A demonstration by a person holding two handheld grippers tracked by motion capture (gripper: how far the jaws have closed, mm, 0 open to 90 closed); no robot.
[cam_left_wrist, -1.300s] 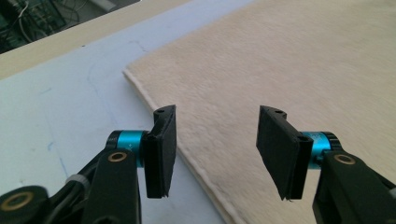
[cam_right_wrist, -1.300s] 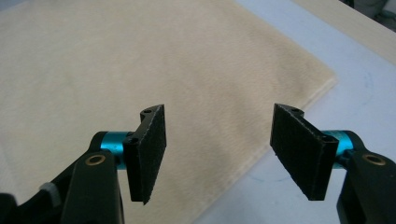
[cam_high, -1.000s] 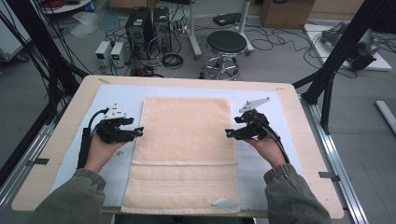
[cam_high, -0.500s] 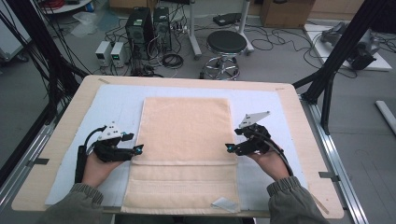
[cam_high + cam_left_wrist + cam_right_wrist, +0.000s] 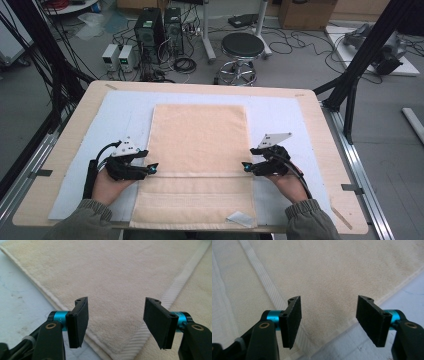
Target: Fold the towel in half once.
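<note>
Hand-held gripper and its twin agape, empty, over towel edges.

Cream towel, terry pile, lying flat on the pale blue-white mat, long axis running away from me. Its far part is a doubled layer: the folded-over edge sits as a line across the towel, roughly level with my hands, and a single layer carries on from there to the near table edge. Ribbed woven band runs along that fold line (plain in both gripper views, smoother and whiter than the pile). Side hems are straight and lie flush on the mat. Surface smooth, no bunching. A small white tag lies at the near right corner.
</note>
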